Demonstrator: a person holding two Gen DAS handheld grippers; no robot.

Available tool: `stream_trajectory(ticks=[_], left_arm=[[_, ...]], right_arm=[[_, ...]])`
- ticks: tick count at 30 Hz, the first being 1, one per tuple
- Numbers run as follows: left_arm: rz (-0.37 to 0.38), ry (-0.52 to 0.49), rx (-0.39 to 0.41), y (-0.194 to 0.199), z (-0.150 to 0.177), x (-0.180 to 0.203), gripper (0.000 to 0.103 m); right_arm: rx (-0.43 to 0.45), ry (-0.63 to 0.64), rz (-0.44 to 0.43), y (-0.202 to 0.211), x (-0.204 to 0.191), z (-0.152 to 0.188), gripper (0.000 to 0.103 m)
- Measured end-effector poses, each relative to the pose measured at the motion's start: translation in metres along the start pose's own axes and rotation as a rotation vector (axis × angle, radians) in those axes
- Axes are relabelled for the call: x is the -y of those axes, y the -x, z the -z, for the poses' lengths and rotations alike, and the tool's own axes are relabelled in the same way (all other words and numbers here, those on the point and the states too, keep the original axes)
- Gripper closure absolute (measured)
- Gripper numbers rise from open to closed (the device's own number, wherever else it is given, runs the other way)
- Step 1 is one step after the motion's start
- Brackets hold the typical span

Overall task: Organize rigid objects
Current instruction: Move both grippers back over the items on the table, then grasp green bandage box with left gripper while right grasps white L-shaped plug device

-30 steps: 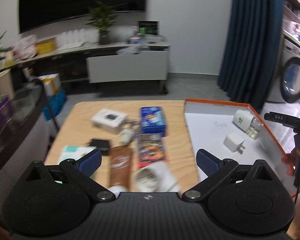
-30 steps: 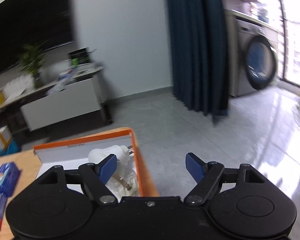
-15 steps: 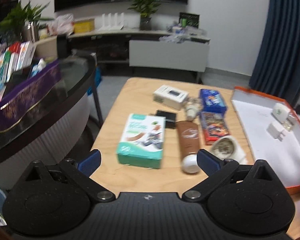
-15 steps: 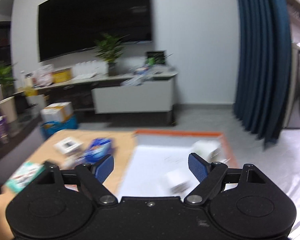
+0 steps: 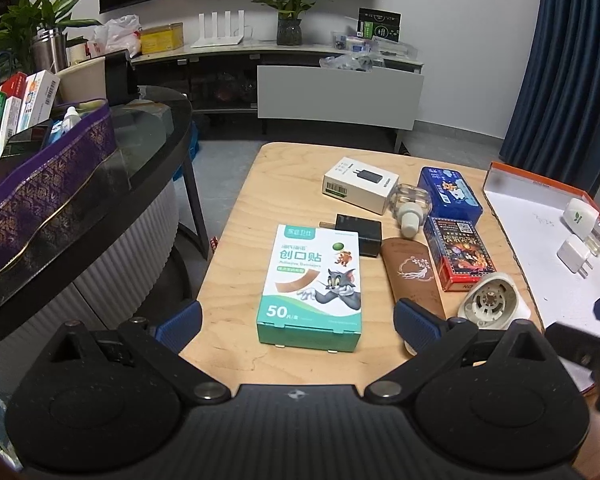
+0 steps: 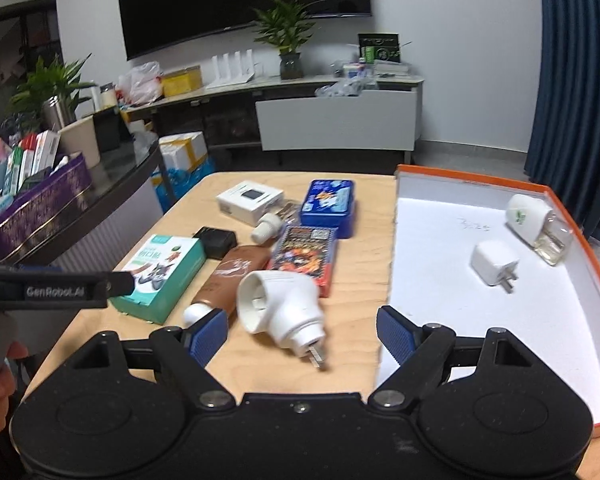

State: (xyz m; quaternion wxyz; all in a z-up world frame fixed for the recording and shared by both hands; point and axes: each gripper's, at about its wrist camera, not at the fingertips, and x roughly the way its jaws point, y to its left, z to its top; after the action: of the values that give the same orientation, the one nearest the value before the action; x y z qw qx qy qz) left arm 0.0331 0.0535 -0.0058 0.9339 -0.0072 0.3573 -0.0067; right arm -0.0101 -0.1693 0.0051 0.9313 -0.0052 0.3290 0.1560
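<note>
A wooden table (image 5: 284,184) holds a green bandage box (image 5: 312,284), a brown tube (image 5: 414,276), a black adapter (image 5: 358,232), a white box (image 5: 360,185), a blue tin (image 5: 450,196), a card pack (image 5: 460,256) and a white plug-in device (image 6: 280,306). An orange-rimmed white tray (image 6: 452,240) holds a white charger (image 6: 494,264) and a plug-in vaporizer (image 6: 536,222). My left gripper (image 5: 298,326) is open and empty above the bandage box. My right gripper (image 6: 302,334) is open and empty, with the white plug-in device between its fingers.
A dark glass counter (image 5: 140,152) with a purple basket (image 5: 48,184) stands left of the table. A TV cabinet (image 5: 340,92) lines the far wall. Blue curtains (image 5: 572,60) hang at the right. The left gripper's body (image 6: 52,290) shows in the right wrist view.
Both grippers have swung left and down toward the table. The left view now centres on the bandage box, the right view on the white plug-in device. Both stayed open.
</note>
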Motion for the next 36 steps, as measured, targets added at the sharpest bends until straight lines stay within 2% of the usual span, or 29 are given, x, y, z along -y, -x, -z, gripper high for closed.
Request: stream_trajectory(ticks=[6, 14, 23, 25, 26, 27, 29, 30, 31, 36], left_arm=[[0.005, 0.019, -0.018, -0.013, -0.008, -0.006, 0.0], [0.008, 0.007, -0.047, -0.038, -0.017, -0.002, 0.0], [0.002, -0.015, -0.106, -0.071, -0.017, 0.003, 0.0], [0.007, -0.016, -0.119, -0.078, -0.017, 0.002, 0.008], [0.008, -0.018, -0.126, -0.081, -0.016, 0.001, 0.018], [0.015, -0.02, -0.126, -0.083, -0.015, 0.001, 0.022], [-0.002, -0.041, -0.1, -0.083, -0.014, 0.003, 0.031], [-0.008, -0.052, -0.095, -0.082, -0.013, 0.005, 0.032], [0.0, -0.054, -0.092, -0.082, -0.013, 0.005, 0.032], [-0.019, -0.06, -0.068, -0.07, -0.011, 0.009, 0.032]], right_arm=[[-0.018, 0.023, -0.024, -0.017, -0.014, -0.007, 0.007], [-0.066, 0.004, -0.019, -0.044, -0.007, -0.014, 0.007], [-0.17, -0.051, -0.066, -0.085, 0.002, -0.021, 0.007], [-0.203, -0.06, -0.075, -0.094, 0.004, -0.02, 0.007], [-0.217, -0.065, -0.084, -0.098, 0.005, -0.019, 0.007], [-0.229, -0.076, -0.091, -0.101, 0.007, -0.018, 0.007], [-0.217, -0.078, -0.098, -0.102, 0.008, -0.017, 0.007], [-0.214, -0.082, -0.101, -0.103, 0.009, -0.017, 0.011], [-0.208, -0.08, -0.103, -0.103, 0.009, -0.017, 0.023], [-0.179, -0.059, -0.089, -0.095, 0.006, -0.014, 0.025]])
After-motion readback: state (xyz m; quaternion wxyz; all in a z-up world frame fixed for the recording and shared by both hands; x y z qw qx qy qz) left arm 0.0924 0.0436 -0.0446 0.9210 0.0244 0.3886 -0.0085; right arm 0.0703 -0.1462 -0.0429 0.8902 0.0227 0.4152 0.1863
